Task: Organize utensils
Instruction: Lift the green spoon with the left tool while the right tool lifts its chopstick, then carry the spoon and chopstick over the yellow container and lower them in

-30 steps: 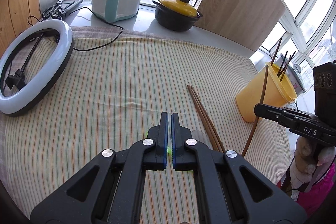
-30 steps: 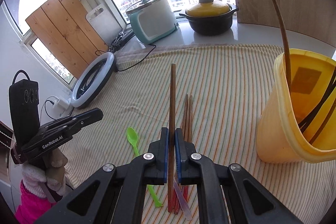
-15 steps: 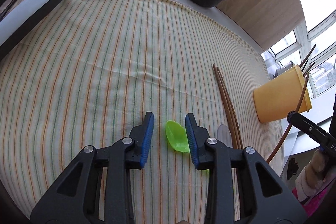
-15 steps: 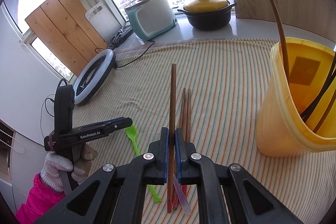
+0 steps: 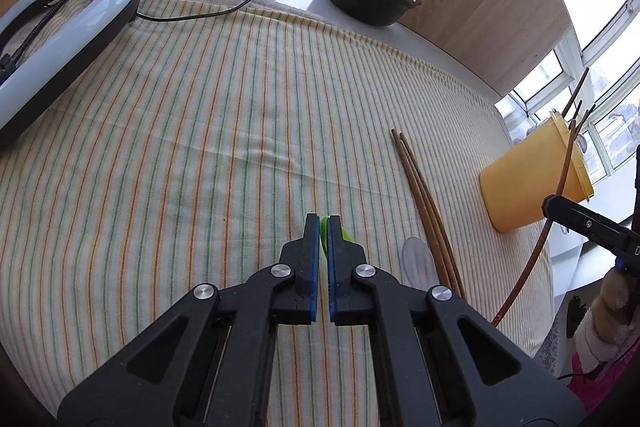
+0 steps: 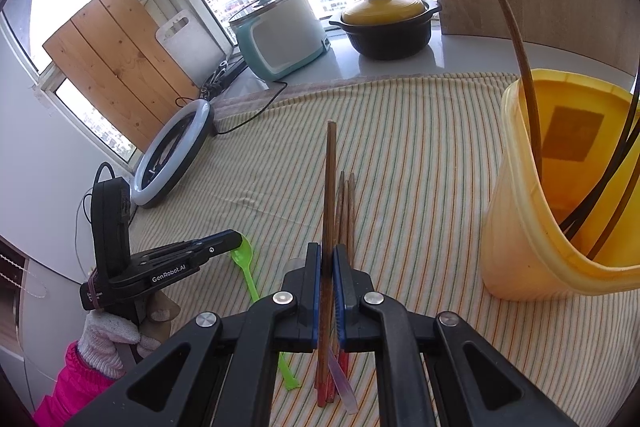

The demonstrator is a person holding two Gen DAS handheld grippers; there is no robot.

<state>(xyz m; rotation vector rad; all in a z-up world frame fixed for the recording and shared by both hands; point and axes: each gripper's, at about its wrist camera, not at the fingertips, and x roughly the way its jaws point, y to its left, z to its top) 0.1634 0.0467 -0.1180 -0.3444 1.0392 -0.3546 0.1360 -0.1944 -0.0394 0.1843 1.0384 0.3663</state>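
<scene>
A green plastic spoon (image 6: 245, 258) lies on the striped cloth (image 5: 200, 147). My left gripper (image 5: 323, 223) is low over it; its jaws are closing and pinch the spoon's bowl (image 5: 346, 237) at the tips. My right gripper (image 6: 327, 251) is shut on a brown chopstick (image 6: 331, 187), held above the cloth at the right edge of the left wrist view (image 5: 536, 259). A pair of brown chopsticks (image 5: 424, 203) and a clear plastic spoon (image 5: 416, 259) lie on the cloth. At the right stands a yellow cup (image 6: 560, 227) with several sticks in it.
A ring light (image 5: 60, 27) with its cable lies at the left edge. A teal and white rice cooker (image 6: 280, 35) and a black pot with a yellow lid (image 6: 386, 23) stand on the sill behind the cloth. A wooden panel (image 5: 492, 7) leans at the back right.
My left gripper opened, sank over the green spoon's bowl and closed on it. The right gripper and its chopstick have stayed where they were.
</scene>
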